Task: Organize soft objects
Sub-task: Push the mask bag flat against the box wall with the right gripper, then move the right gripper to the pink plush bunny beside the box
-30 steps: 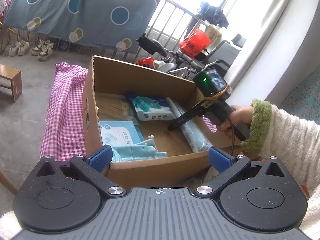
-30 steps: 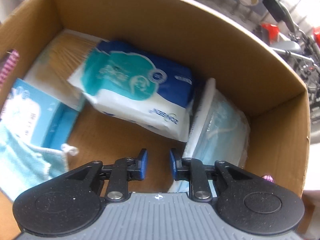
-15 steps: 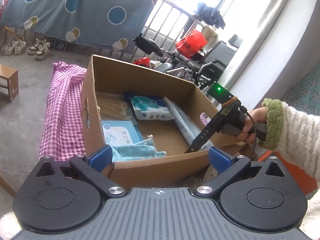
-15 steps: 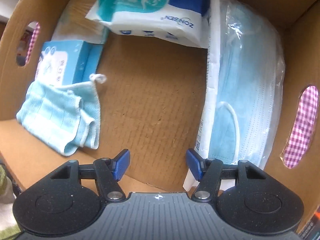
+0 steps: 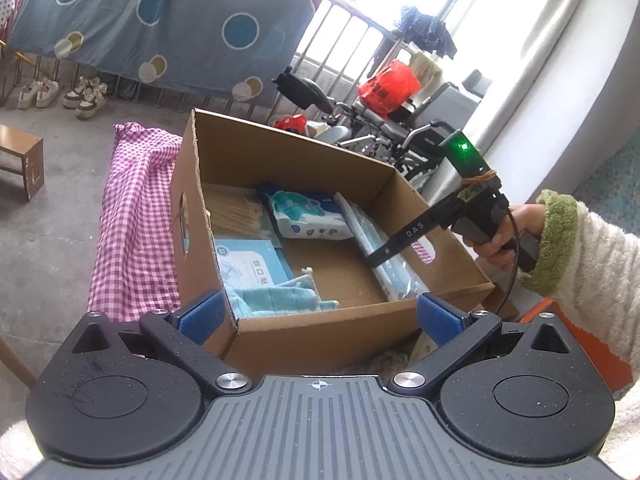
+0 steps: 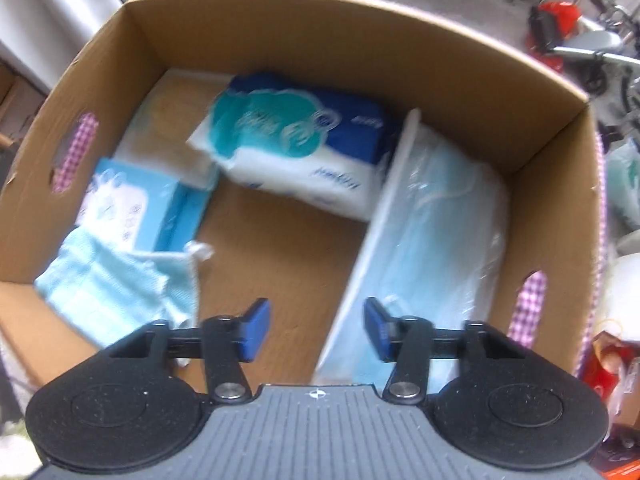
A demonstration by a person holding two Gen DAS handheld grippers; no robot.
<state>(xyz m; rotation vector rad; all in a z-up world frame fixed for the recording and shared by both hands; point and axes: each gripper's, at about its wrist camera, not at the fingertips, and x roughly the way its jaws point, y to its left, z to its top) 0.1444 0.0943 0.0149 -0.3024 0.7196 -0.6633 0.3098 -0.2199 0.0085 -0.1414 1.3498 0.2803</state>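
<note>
Five soft packs are already being kept in the cardboard box (image 6: 552,184): a wet-wipe pack (image 6: 296,148) at the back, a bag of face masks (image 6: 436,236) along one side wall, a pale blue carton (image 6: 132,204), a folded blue cloth (image 6: 112,284) at the near corner, and a tan packet (image 6: 168,120) half hidden under the wipes. Nothing is being carried by the right gripper (image 6: 316,330); its jaws are closing on empty air above the bare middle of the box floor, beside the mask bag. The left gripper (image 5: 316,314) is being held wide open outside the near wall of the box, gripping nothing.

A placing step is judged to be just finishing. For the next move, another loose soft item is probably being called for, and the right gripper is being required to clear the box rim first. The free floor strip in the middle looks like the natural spot.

The box is being supported on a pink checked cloth (image 5: 132,216) over a low surface. Around it, a grey concrete floor, a hanging blue sheet (image 5: 160,24) with circles, shoes (image 5: 60,94), a railing and a wheelchair (image 5: 400,140) are being shown in bright window light.
</note>
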